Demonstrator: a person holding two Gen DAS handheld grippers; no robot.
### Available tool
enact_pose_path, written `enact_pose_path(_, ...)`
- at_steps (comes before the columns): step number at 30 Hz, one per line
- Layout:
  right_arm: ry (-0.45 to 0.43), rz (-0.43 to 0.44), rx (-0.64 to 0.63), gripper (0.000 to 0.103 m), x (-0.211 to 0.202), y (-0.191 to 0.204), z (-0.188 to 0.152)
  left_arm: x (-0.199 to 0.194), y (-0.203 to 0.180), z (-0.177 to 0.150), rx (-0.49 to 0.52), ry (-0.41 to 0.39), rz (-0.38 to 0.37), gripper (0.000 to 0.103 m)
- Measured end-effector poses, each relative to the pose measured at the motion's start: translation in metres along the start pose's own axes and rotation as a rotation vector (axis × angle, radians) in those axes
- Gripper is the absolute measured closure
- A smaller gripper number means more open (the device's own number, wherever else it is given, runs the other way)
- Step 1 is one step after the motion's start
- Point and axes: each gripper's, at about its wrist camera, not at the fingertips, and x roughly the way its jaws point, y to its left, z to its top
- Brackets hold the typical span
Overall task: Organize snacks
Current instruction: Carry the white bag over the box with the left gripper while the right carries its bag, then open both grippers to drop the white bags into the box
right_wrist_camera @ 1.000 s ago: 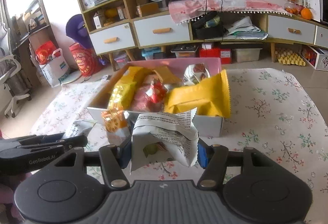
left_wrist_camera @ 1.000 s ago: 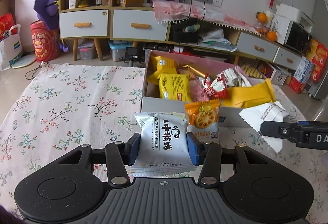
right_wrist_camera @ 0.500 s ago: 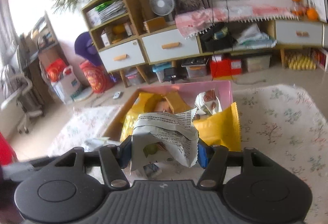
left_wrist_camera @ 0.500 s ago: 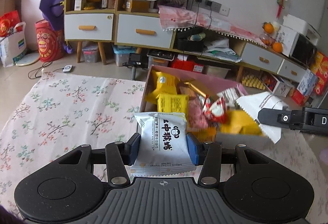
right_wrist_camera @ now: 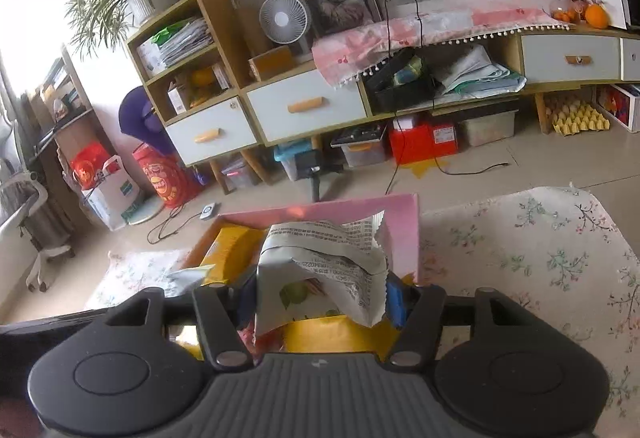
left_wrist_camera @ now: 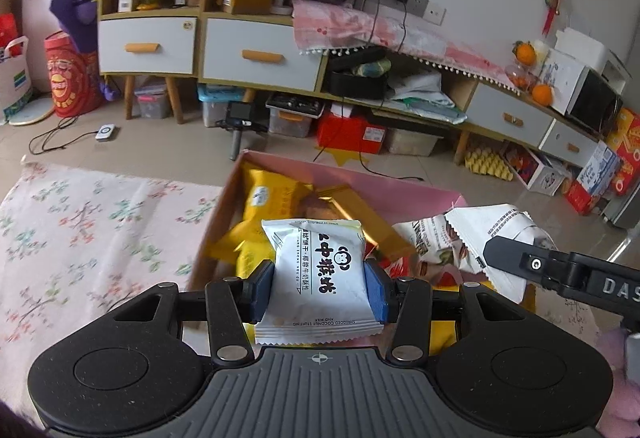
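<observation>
The floral cloth (left_wrist_camera: 92, 238) covered the left half of the left wrist view and the right side of the right wrist view. On it stood the pink box (left_wrist_camera: 352, 177), open-topped, occupying the centre of both views, with yellow snack packets (left_wrist_camera: 272, 201) and a gold wrapper (left_wrist_camera: 360, 209) lying inside.

The left gripper (left_wrist_camera: 320, 288) filled the lower part of its own view. Its blue pads (left_wrist_camera: 374, 288) were clamped on the two side edges of the white monkey-print packet (left_wrist_camera: 320, 274), which stood upright between them, its crimped lower seam just above the gripper body and its top edge rising well clear of the fingers. In frame, the packet overlapped the near-left part of the box.

The right gripper (right_wrist_camera: 324, 298) filled the lower part of its own view. It was closed on the crumpled white printed packet (right_wrist_camera: 324, 274); a blue pad (right_wrist_camera: 396, 298) was visible pressed against the packet's right edge, while the other pad was hidden behind the wrapper. The packet bulged upward and forward beyond the fingers, its serrated top seam level with the box's far pink wall in frame. The same packet (left_wrist_camera: 480, 242) appeared at centre right of the left wrist view, held by a black finger (left_wrist_camera: 516, 258) over the box's right side.
</observation>
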Motion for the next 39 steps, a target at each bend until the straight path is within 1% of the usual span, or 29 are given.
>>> enact_pose_path(4,-0.011,0.018,0.066,0.057,0.003,-0.009,0.004,0.012,-0.011,0.003,0.031,-0.004,0.007,0.058)
enact_pose_path(8,-0.014,0.055,0.149,0.056,0.007,-0.017,0.005,0.021,-0.015,0.003,0.050,0.001,0.021,0.057)
enact_pose_path(13,-0.009,0.094,0.185,0.056,0.012,-0.016,0.003,0.027,-0.010,0.005,-0.005,-0.001,0.021,0.057)
enact_pose_path(15,-0.012,0.111,0.205,0.054,0.013,-0.016,0.001,0.029,-0.009,0.006,-0.012,0.000,0.012,0.055)
enact_pose_path(17,-0.016,0.122,0.221,0.051,0.012,-0.016,0.002,0.031,-0.009,0.006,0.004,0.014,0.000,0.054)
enact_pose_path(19,-0.019,0.127,0.223,0.044,0.011,-0.016,0.004,0.030,-0.009,0.006,0.009,0.012,0.018,0.048)
enact_pose_path(20,-0.024,0.126,0.221,0.042,0.009,-0.016,0.004,0.028,-0.009,0.006,0.009,0.008,0.018,0.043)
enact_pose_path(21,-0.025,0.120,0.218,0.041,0.009,-0.016,0.005,0.026,-0.008,0.005,0.007,0.008,0.015,0.041)
enact_pose_path(22,-0.027,0.115,0.218,0.041,0.008,-0.016,0.006,0.025,-0.007,0.005,0.004,0.010,0.011,0.040)
enact_pose_path(25,-0.030,0.102,0.225,0.039,0.004,-0.016,0.006,0.018,-0.004,0.005,0.005,0.020,0.001,0.033)
enact_pose_path(27,-0.029,0.091,0.214,0.035,0.001,-0.013,0.006,0.012,-0.004,0.003,0.013,0.021,0.003,0.027)
enact_pose_path(29,-0.027,0.066,0.202,0.028,-0.004,-0.010,0.006,0.004,-0.004,0.000,0.028,0.020,0.001,0.023)
enact_pose_path(31,-0.030,0.053,0.205,0.026,-0.010,-0.009,0.005,-0.004,-0.005,-0.003,0.057,0.024,0.006,0.022)
enact_pose_path(34,-0.011,0.038,0.229,0.025,-0.017,-0.006,0.000,-0.015,-0.008,-0.005,0.111,0.041,0.019,0.018)
enact_pose_path(36,0.007,0.016,0.220,0.024,-0.021,-0.003,-0.003,-0.024,-0.008,-0.008,0.124,0.044,0.022,0.015)
enact_pose_path(39,0.027,-0.019,0.188,0.023,-0.028,0.004,-0.007,-0.037,-0.008,-0.014,0.137,0.050,0.015,0.013)
